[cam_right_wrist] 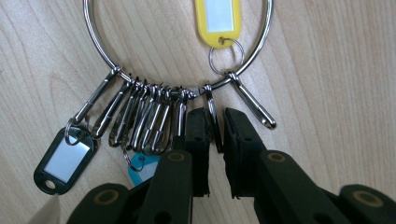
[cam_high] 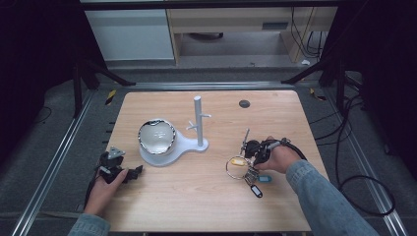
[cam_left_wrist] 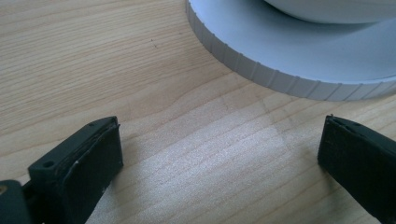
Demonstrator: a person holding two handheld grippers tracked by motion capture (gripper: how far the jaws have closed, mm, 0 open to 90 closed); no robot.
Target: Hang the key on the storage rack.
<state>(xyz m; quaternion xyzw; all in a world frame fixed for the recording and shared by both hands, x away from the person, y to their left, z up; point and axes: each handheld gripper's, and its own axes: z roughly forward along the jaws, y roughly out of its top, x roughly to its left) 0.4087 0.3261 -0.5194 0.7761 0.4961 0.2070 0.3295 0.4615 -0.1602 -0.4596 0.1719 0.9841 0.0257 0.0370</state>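
A large metal key ring (cam_right_wrist: 95,42) lies flat on the wooden table (cam_high: 196,196), strung with several snap clips. It carries a yellow tag (cam_right_wrist: 217,21), a black tag (cam_right_wrist: 63,161) and a blue tag (cam_right_wrist: 142,168). My right gripper (cam_right_wrist: 215,116) has its jaws drawn close together on one thin metal clip (cam_right_wrist: 211,105) hanging from the ring. In the high view the ring (cam_high: 236,166) sits right of centre under that gripper (cam_high: 252,164). My left gripper (cam_left_wrist: 219,140) rests low on the table with its jaws wide apart and nothing between them, beside the white stand's base (cam_left_wrist: 280,51).
A white peg stand (cam_high: 198,123) rises from a round base holding a shiny bowl (cam_high: 156,136), left of centre. A dark round grommet (cam_high: 244,103) sits near the far edge. Cables trail off the table's right side (cam_high: 344,162).
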